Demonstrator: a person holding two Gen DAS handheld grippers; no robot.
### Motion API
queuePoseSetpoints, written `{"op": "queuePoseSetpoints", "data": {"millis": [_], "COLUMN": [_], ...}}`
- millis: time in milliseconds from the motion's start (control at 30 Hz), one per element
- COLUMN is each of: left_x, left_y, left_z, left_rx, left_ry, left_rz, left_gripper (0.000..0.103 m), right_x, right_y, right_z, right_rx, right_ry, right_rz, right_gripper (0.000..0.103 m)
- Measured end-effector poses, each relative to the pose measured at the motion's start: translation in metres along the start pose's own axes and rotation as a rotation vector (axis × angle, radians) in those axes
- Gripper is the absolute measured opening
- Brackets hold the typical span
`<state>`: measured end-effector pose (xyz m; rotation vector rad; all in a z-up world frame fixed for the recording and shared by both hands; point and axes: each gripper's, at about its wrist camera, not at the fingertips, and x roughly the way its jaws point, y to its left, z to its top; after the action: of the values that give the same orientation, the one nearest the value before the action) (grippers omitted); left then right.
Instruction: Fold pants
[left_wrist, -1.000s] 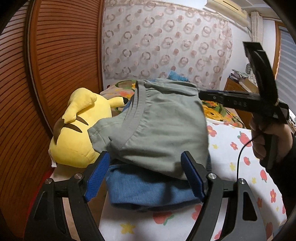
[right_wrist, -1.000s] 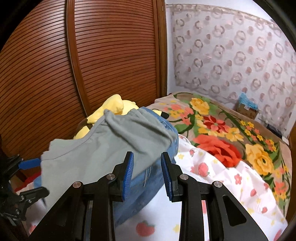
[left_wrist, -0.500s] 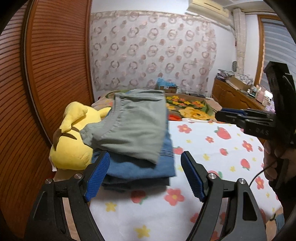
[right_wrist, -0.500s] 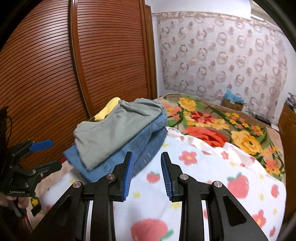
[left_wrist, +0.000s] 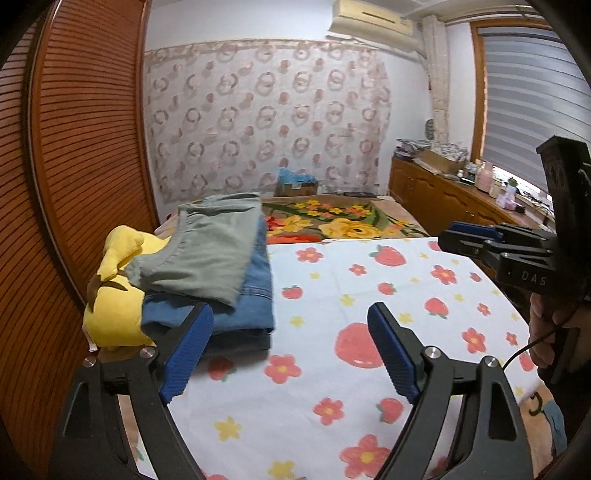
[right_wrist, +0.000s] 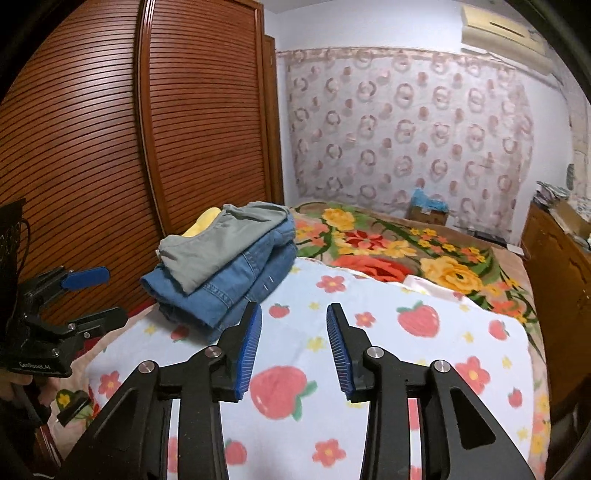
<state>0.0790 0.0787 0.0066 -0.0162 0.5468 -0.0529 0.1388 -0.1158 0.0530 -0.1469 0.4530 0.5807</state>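
- bed (left_wrist: 369, 266) with strawberry sheet, bare in front
- folded grey pants (left_wrist: 207, 247) on denim stack (right_wrist: 229, 291), beside yellow plush (left_wrist: 114, 295); fold looks finished
- left gripper (left_wrist: 291, 354), right gripper (right_wrist: 293, 347): jaws opening, empty
- next: probably fetch another garment

Folded pants (left_wrist: 210, 247) sit on top of a stack of folded jeans (left_wrist: 251, 295), at the left edge of the bed (left_wrist: 369, 295). Plush toy (left_wrist: 110, 295) is just left of the stack, touching it, btwn stack & wardrobe doors (left_wrist: 85, 147). Sheet (left_wrist: 332, 387) covers the near part of the bed, w/ a blanket (left_wrist: 343, 221) behind it. Box (left_wrist: 295, 186) sits beyond the blanket by the back wall. Dresser (left_wrist: 443, 199) runs along the right side, under the window (left_wrist: 535, 110).
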Motion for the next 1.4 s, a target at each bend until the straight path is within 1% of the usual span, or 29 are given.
{"op": "queuePoseSetpoints", "data": {"millis": [133, 167, 200, 233, 300, 400, 467, 600, 667, 700, 767, 900, 1033, 1133, 1400], "left_x": [-0.011, -0.013, -0.016, -0.017, -0.024, -0.030, -0.034, -0.040, -0.042, -0.043, -0.048, -0.057, -0.060, -0.064, -0.078], "left_y": [-0.016, -0.019, -0.023, -0.026, -0.031, -0.037, -0.040, -0.047, -0.050, -0.051, -0.055, -0.060, -0.064, -0.065, -0.067], "left_z": [-0.004, -0.005, -0.007, -0.008, -0.009, -0.011, -0.012, -0.016, -0.018, -0.019, -0.021, -0.023, -0.023, -0.022, -0.011], "left_rx": [0.022, 0.027, 0.032, 0.034, 0.035, 0.041, 0.044, 0.043, 0.048, 0.050, 0.052, 0.043, 0.052, 0.045, 0.017], "left_ry": [-0.013, -0.014, -0.020, -0.024, -0.042, -0.050, -0.053, -0.051, -0.052, -0.054, -0.061, -0.058, -0.058, -0.062, -0.077], "left_rz": [-0.030, -0.035, -0.041, -0.041, -0.044, -0.042, -0.043, -0.055, -0.045, -0.042, -0.044, -0.052, -0.035, -0.052, -0.028], "left_gripper": [0.093, 0.096, 0.101, 0.103, 0.103, 0.103, 0.103, 0.103, 0.103, 0.103, 0.103, 0.103, 0.103, 0.103, 0.103], "right_x": [-0.010, -0.013, -0.018, -0.019, -0.025, -0.035, -0.041, -0.056, -0.061, -0.063, -0.070, -0.084, -0.096, -0.103, -0.121], "right_y": [0.001, 0.002, 0.002, 0.004, 0.005, 0.003, 0.004, 0.008, 0.010, 0.012, 0.016, 0.020, 0.020, 0.022, 0.036], "right_z": [-0.008, -0.010, -0.012, -0.011, -0.016, -0.021, -0.024, -0.030, -0.034, -0.036, -0.040, -0.047, -0.052, -0.052, -0.052], "right_rx": [0.009, 0.012, 0.015, 0.017, 0.024, 0.034, 0.036, 0.052, 0.060, 0.062, 0.066, 0.096, 0.112, 0.127, 0.131], "right_ry": [-0.007, -0.008, -0.011, -0.014, -0.020, -0.026, -0.030, -0.052, -0.052, -0.048, -0.052, -0.066, -0.072, -0.081, -0.112], "right_rz": [-0.020, -0.022, -0.025, -0.029, -0.036, -0.042, -0.057, -0.083, -0.105, -0.119, -0.121, -0.135, -0.179, -0.198, -0.249], "right_gripper": [0.041, 0.041, 0.041, 0.041, 0.043, 0.048, 0.054, 0.060, 0.068, 0.068, 0.070, 0.073, 0.073, 0.073, 0.073]}}
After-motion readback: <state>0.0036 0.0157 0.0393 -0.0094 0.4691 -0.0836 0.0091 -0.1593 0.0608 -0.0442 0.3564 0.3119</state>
